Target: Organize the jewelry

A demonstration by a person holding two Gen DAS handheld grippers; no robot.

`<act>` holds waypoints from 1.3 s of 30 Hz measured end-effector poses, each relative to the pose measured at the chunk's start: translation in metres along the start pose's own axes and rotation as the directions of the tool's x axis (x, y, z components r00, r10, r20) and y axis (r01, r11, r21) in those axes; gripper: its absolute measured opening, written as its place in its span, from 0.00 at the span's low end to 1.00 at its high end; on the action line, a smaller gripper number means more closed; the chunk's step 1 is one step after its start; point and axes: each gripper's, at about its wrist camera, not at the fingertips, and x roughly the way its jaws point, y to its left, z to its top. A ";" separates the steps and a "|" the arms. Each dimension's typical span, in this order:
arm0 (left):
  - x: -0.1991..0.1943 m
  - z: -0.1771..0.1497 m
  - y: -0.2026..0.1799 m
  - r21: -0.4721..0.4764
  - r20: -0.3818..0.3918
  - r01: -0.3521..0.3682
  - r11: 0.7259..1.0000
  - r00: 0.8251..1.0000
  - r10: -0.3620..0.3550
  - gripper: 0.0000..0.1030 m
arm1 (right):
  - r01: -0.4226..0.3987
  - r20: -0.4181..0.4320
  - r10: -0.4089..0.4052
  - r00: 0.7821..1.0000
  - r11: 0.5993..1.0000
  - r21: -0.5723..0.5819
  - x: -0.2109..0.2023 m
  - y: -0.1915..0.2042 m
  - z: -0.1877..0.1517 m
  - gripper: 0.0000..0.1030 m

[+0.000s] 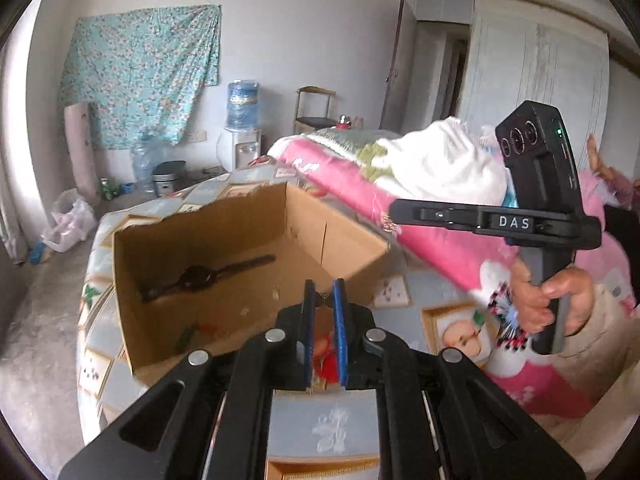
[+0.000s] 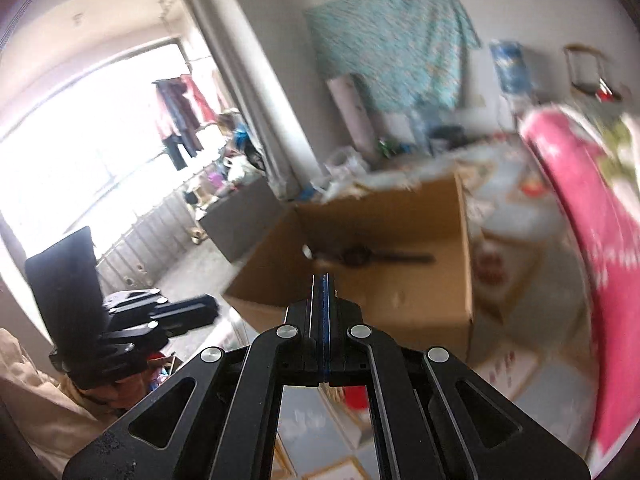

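In the left wrist view, the left gripper (image 1: 323, 286) fills the lower middle of the frame, its jaws narrowed to a slim gap with a small thin piece of jewelry (image 1: 322, 299) caught between the tips; what kind of piece it is cannot be told. Just beyond the fingertips sits an open cardboard box (image 1: 348, 242) on a bed covered with a patterned sheet (image 1: 400, 296). Inside the box, left of centre, a dark wristwatch (image 1: 196, 276) lies flat on the bottom with its strap stretched out, and a small green and red item (image 1: 188, 334) lies near the front wall. At the right of the frame a hand (image 1: 556, 300) grips the handle of the right gripper (image 1: 394, 211), whose closed fingers point left above the box's right corner. Behind it a pink quilt (image 1: 352, 188) and a white bundle (image 1: 440, 160) are heaped along the bed. Farther back, at upper left, a teal floral cloth (image 1: 140, 68) hangs on the wall above a water dispenser (image 1: 242, 136), and a chair (image 1: 314, 108) stands near a doorway.

The right wrist view is blurred. There the right gripper (image 2: 321, 277) is fully closed in the lower middle, with the box (image 2: 400, 308) and watch (image 2: 356, 257) just beyond it; whether anything sits between its tips cannot be told. The left gripper (image 2: 212, 306) shows at lower left.
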 end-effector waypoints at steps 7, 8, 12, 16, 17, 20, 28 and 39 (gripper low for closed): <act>0.063 0.033 0.050 -0.091 -0.146 0.024 0.996 0.989 -0.037 0.08 | 0.056 -0.125 -0.062 0.990 0.997 -0.052 0.060 -0.019 0.030 0.00; 0.072 0.034 0.055 -0.108 -0.170 0.027 0.994 0.984 -0.045 0.08 | 0.079 -0.155 -0.086 0.984 0.996 -0.051 0.071 -0.026 0.030 0.00; 0.120 0.039 0.075 -0.210 -0.263 0.035 0.977 0.960 -0.091 0.08 | 0.110 -0.258 -0.108 0.960 0.994 -0.004 0.103 -0.055 0.027 0.00; 0.159 0.046 0.092 -0.283 -0.338 0.017 0.959 0.934 -0.116 0.08 | 0.164 -0.329 -0.162 0.930 0.986 -0.021 0.126 -0.069 0.028 0.00; 0.171 0.048 0.097 -0.301 -0.366 0.011 0.954 0.922 -0.126 0.08 | 0.169 -0.339 -0.167 0.926 0.985 -0.024 0.129 -0.072 0.028 0.00; 0.196 0.046 0.111 -0.363 -0.430 -0.023 0.932 0.891 -0.146 0.08 | 0.196 -0.363 -0.200 0.910 0.979 -0.047 0.137 -0.074 0.030 0.00; 0.222 0.031 0.139 -0.525 -0.473 -0.075 0.848 0.854 -0.217 0.08 | 0.201 -0.350 -0.198 0.915 0.979 -0.030 0.134 -0.083 0.033 0.03; 0.204 0.034 0.143 -0.549 -0.418 -0.082 0.832 0.889 -0.189 0.17 | 0.193 -0.271 -0.182 0.945 0.981 0.013 0.101 -0.083 0.045 0.27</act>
